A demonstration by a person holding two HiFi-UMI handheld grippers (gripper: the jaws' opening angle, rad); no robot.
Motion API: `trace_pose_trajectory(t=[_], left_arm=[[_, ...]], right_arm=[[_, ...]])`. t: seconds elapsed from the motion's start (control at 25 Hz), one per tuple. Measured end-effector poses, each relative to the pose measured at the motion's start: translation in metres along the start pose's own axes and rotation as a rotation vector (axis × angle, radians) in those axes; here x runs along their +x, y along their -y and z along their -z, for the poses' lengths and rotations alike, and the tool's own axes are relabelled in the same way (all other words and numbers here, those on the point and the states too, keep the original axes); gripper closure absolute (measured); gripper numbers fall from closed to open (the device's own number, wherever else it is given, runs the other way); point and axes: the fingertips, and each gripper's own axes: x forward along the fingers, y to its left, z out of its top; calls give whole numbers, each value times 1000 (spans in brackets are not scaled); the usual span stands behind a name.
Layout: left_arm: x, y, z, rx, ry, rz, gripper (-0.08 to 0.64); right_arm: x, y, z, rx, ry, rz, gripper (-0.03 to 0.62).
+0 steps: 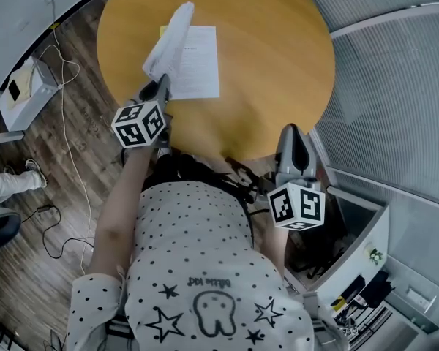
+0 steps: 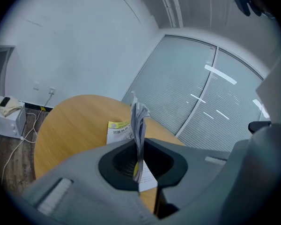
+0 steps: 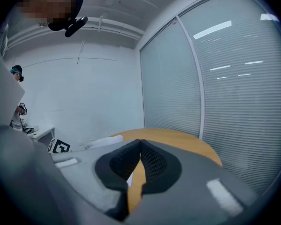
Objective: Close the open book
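Observation:
The open book (image 1: 197,61) lies on the round wooden table (image 1: 278,57), toward its left side. A sheaf of its left-hand pages (image 1: 168,41) stands lifted, tilted up over the flat right-hand page. My left gripper (image 1: 161,88) is shut on the near edge of that sheaf. In the left gripper view the pages (image 2: 139,123) rise upright from between the pads of the left gripper (image 2: 138,165), with a yellow-headed page (image 2: 118,130) flat behind. My right gripper (image 1: 291,131) hovers at the table's near right edge, shut and holding nothing (image 3: 139,146).
A white box (image 1: 25,90) and cables (image 1: 66,159) lie on the wooden floor at the left, near a person's shoe (image 1: 31,172). A glass wall with blinds (image 1: 395,86) curves round the right. A grey bin (image 1: 362,243) stands beside my right arm.

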Motion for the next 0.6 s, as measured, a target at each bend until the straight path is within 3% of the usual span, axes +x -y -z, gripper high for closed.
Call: trace_pose_trajectory(t=[0.6], left_arm=[[8,-4,4,39,-35,16,528]], right_arm=[[-8,2,8,21,8,40,588]])
